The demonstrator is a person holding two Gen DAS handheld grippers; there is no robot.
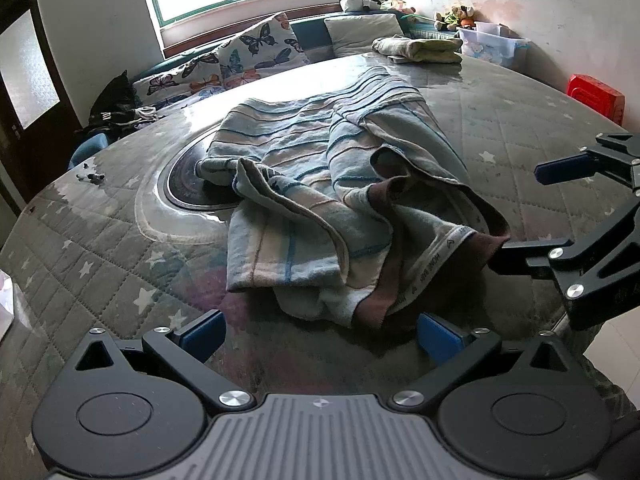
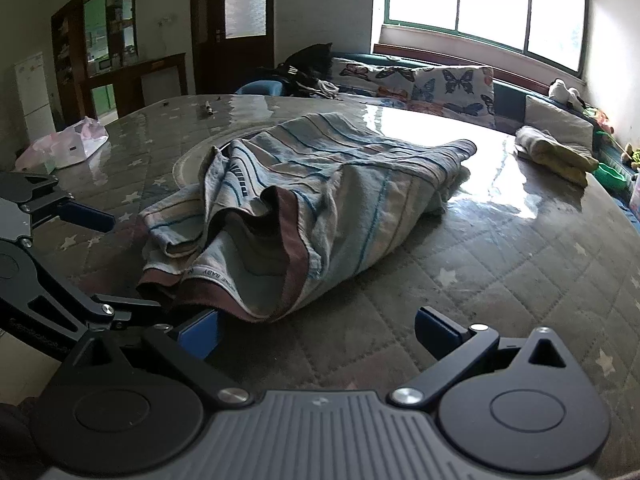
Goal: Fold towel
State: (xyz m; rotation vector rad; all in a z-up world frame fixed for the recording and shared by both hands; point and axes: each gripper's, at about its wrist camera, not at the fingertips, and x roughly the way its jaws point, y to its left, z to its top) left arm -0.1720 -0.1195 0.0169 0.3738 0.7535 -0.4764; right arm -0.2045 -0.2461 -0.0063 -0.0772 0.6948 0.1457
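A striped blue, beige and white towel (image 1: 320,184) (image 2: 340,184) with a brown hem lies crumpled in the middle of the quilted grey table (image 1: 100,248) (image 2: 500,280). My left gripper (image 1: 320,336) (image 2: 116,260) is open just in front of the towel's near edge, with nothing between its blue pads. My right gripper (image 2: 318,330) (image 1: 532,216) is open too, at the towel's brown-hemmed corner. One of its fingertips (image 1: 504,258) touches or nearly touches that hem, and I cannot tell which. Neither gripper holds the cloth.
A folded yellowish towel (image 1: 420,48) (image 2: 552,152) lies at the table's far edge. A round inset plate (image 1: 188,188) sits partly under the striped towel. A plastic bag (image 2: 68,144), small pens (image 1: 92,177), a red stool (image 1: 596,96), a clear bin (image 1: 492,46) and butterfly cushions (image 1: 248,52) surround the table.
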